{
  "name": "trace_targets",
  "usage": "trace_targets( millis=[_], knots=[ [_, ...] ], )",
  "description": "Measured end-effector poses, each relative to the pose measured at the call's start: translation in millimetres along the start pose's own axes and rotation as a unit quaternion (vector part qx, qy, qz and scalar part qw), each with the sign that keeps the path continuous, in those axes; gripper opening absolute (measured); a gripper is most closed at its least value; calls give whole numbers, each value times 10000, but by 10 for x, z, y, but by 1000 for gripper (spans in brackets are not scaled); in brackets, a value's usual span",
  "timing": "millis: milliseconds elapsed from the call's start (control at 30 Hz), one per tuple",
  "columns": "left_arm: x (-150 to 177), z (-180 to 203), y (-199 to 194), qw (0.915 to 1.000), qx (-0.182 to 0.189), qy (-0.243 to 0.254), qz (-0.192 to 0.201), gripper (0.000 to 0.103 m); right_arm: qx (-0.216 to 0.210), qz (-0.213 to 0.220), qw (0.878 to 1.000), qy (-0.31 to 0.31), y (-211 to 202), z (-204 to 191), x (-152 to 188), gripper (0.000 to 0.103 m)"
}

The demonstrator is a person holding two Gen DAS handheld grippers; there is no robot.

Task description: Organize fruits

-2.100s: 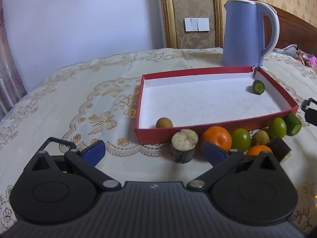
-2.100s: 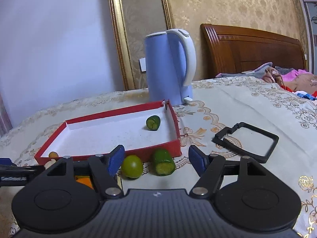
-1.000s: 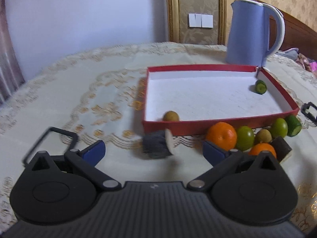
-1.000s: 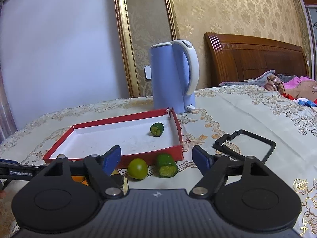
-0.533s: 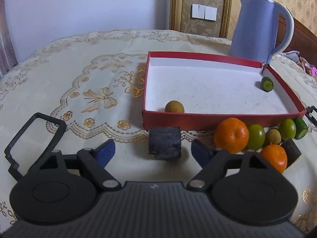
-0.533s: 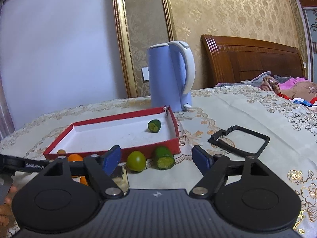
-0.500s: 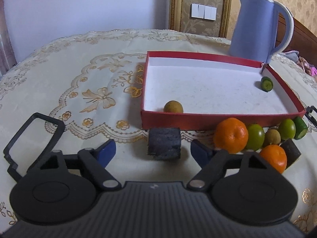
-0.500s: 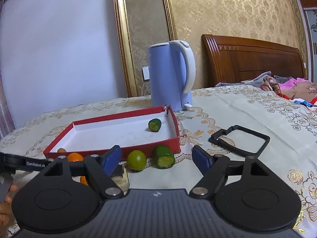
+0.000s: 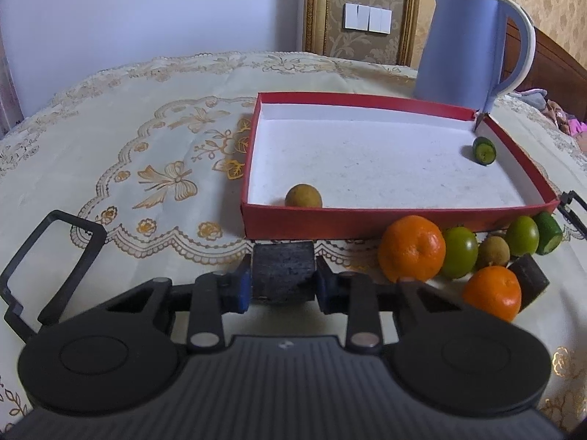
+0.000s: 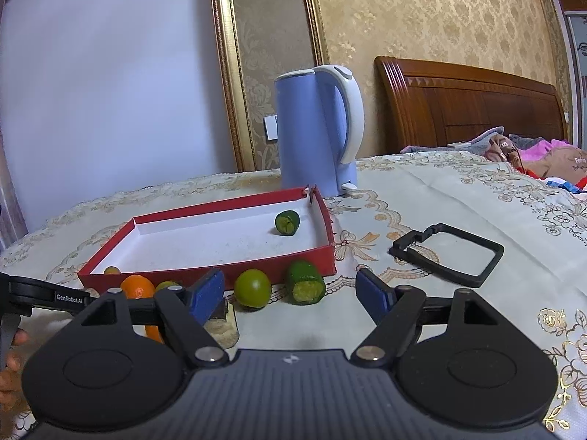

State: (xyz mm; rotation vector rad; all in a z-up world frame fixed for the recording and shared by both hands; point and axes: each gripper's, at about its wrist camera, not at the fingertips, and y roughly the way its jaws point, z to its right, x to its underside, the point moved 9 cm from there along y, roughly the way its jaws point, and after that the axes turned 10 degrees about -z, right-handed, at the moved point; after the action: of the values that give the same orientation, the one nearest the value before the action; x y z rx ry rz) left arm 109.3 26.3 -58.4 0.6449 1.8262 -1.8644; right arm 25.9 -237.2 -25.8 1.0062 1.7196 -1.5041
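My left gripper (image 9: 283, 286) has its jaws closing on a dark stub of cane (image 9: 284, 266) lying on the cloth before the red box (image 9: 367, 222), and both blue pads touch its ends. Inside the box lie a brown round fruit (image 9: 303, 196) and a cut green piece (image 9: 484, 151). Two oranges (image 9: 411, 248), green fruits (image 9: 459, 253), a small brown fruit (image 9: 494, 251) and another dark stub (image 9: 528, 280) line the box's front right. My right gripper (image 10: 291, 295) is open, empty, just short of a green fruit (image 10: 252, 288) and a cut green piece (image 10: 305, 282).
A blue kettle (image 10: 315, 132) stands behind the box's far right corner. One black plastic frame (image 10: 447, 253) lies on the cloth to the right of the box, another black frame (image 9: 55, 253) to the left of my left gripper. A bed is behind the table.
The left jaws came together around the dark stub, which earlier lay free between the wide-open pads. The right gripper has stayed put and open.
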Motion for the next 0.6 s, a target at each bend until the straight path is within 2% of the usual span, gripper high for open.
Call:
trace_targets(
  millis=[233,600],
  knots=[
    [61,5,-114,10000,82,-14,1,30,-30,31,10000,-8,-13,-13,-14,79],
    [31,16,-469,9994,41,42,338,29,-138,28,9998,-112,-68,-39,-9,79]
  ],
)
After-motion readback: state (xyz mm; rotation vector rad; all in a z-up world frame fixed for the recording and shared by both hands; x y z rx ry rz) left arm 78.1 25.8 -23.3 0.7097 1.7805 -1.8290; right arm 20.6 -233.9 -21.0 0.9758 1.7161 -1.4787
